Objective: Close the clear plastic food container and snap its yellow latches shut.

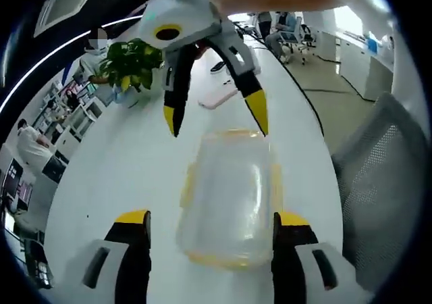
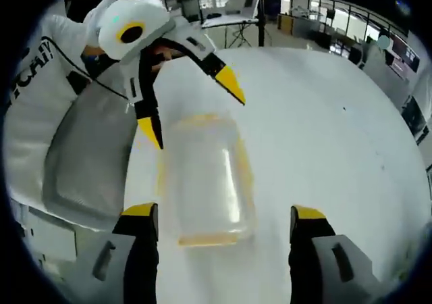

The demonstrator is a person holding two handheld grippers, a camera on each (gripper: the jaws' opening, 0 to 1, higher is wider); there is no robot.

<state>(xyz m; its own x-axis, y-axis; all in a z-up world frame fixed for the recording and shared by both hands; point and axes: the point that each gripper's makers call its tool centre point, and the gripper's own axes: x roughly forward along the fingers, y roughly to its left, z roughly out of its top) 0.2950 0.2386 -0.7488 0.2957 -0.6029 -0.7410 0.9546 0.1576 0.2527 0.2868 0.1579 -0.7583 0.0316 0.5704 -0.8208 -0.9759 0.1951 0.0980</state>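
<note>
An open-plan office is seen around a long white table [image 1: 121,162], with desks and shelving in the background. On this table a clear rectangular plastic food container with yellow latches [image 1: 226,196] is placed, its lid resting on top; whether the latches are snapped down cannot be told. In the left gripper view the container lies between and just ahead of the left gripper [image 1: 210,226], whose black, yellow-tipped jaws are held wide apart on either side of its near end, not seen to touch it. Beyond the container's far end, the right gripper [image 1: 217,120] is seen pointing toward the camera, its yellow tips spread apart just above the far edge.

In the right gripper view the same container [image 2: 202,182] is seen between the spread jaws of the right gripper [image 2: 224,224], and the left gripper [image 2: 192,111] is seen opposite with its tips parted over the far end.

Further out, a pink flat object [image 1: 217,98] lies on the table behind the container, and a leafy green potted plant [image 1: 131,64] stands near it. A grey mesh chair back [image 1: 378,182] is seen beside the table, and a person's white sleeve [image 2: 40,101] is visible behind the left gripper.
</note>
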